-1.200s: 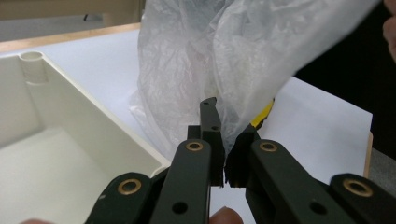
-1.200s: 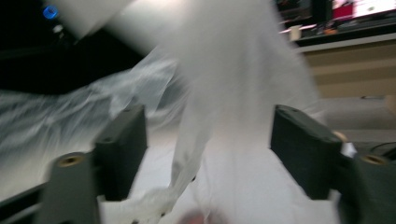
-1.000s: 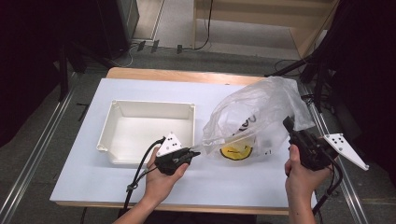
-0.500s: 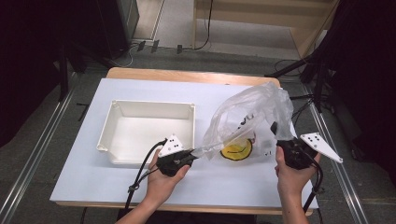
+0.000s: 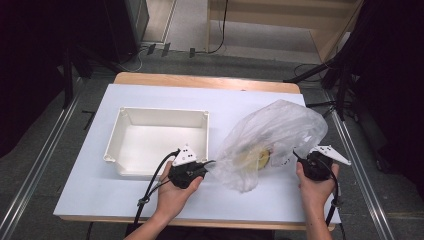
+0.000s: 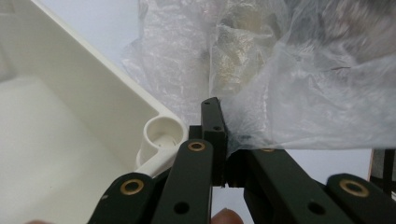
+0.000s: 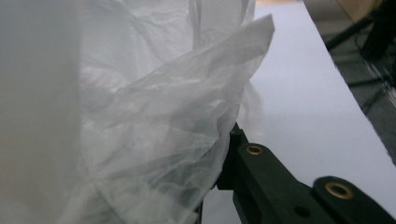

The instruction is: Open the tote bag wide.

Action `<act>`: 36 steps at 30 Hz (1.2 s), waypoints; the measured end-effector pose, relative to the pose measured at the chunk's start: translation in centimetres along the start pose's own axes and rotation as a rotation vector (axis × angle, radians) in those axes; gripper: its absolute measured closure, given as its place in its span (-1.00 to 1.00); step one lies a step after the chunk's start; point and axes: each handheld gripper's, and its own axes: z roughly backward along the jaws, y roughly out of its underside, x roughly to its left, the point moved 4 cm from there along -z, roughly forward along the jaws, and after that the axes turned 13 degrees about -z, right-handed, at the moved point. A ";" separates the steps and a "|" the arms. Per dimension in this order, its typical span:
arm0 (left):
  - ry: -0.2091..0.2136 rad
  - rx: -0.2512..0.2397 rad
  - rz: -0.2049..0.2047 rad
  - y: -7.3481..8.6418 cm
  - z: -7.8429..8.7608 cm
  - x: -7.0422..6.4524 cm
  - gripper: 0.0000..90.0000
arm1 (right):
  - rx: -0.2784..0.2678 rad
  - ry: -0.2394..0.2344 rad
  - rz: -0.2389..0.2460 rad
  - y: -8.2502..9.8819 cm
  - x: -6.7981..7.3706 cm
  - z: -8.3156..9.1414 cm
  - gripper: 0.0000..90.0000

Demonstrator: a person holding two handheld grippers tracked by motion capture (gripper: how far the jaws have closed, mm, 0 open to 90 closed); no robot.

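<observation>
Two containers lay on the white desk (image 5: 100, 195). Leftmost, a cream rectangular plastic tray (image 5: 157, 142), empty. Just right of it, the left tool (image 5: 206, 164), jaws shut on a corner of the crinkled clear plastic bag (image 5: 272, 135). Bag held a yellowish item, indistinct. Far right, the right tool (image 5: 299, 159), clamped on the bag's opposite edge; it had dropped lower since a second earlier, the bag slumping toward the desk, probably for emptying.

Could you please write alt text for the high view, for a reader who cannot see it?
Two hand-held grippers, the left gripper and right gripper, pinch opposite edges of a clear plastic bag over a white table. An empty white tray sits beside the bag.
</observation>
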 end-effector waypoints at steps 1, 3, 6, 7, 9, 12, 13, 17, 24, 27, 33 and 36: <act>-0.002 0.010 -0.004 0.1 -0.1 -0.1 1.00 | 0.000 0.000 0.000 0.0 0.0 0.0 1.00; 0.017 0.012 -0.009 0.2 -0.5 -0.4 0.98 | 0.042 0.006 -0.010 0.5 -0.8 -0.5 1.00; 0.061 -0.025 -0.039 0.0 -0.4 -1.1 0.74 | 0.057 0.040 0.019 0.9 -1.2 -0.9 1.00; 0.069 -0.040 -0.058 -0.2 -0.3 -1.4 0.58 | 0.043 0.047 -0.007 1.0 -1.2 -1.0 1.00; 0.094 -0.067 -0.099 -0.6 -0.1 -2.1 0.29 | 0.042 0.041 -0.010 1.0 -1.1 -1.0 1.00; 0.134 -0.117 -0.176 -1.4 0.5 -3.2 -0.12 | 0.045 0.034 0.016 1.0 -1.2 -0.8 1.00; 0.141 -0.130 -0.194 -1.7 0.7 -3.6 -0.25 | 0.041 0.034 0.021 1.0 -1.2 -0.8 1.00; 0.195 -0.165 -0.241 -2.3 1.4 -4.4 -0.60 | 0.032 0.037 0.012 1.1 -1.0 -0.7 1.00; 0.213 -0.212 -0.184 -3.2 1.5 -4.2 -0.69 | 0.015 0.017 0.052 1.2 -0.4 -0.2 1.00; 0.198 -0.207 -0.166 -3.3 1.3 -3.8 -0.69 | 0.038 0.025 0.095 1.7 -0.1 -0.3 1.00; 0.015 -0.029 -0.054 -1.9 -0.7 -1.9 0.32 | 0.053 0.012 0.117 2.1 0.0 0.1 1.00; 0.023 -0.008 0.003 -1.5 -1.0 -0.9 0.67 | 0.061 0.042 0.125 2.2 -0.4 0.5 1.00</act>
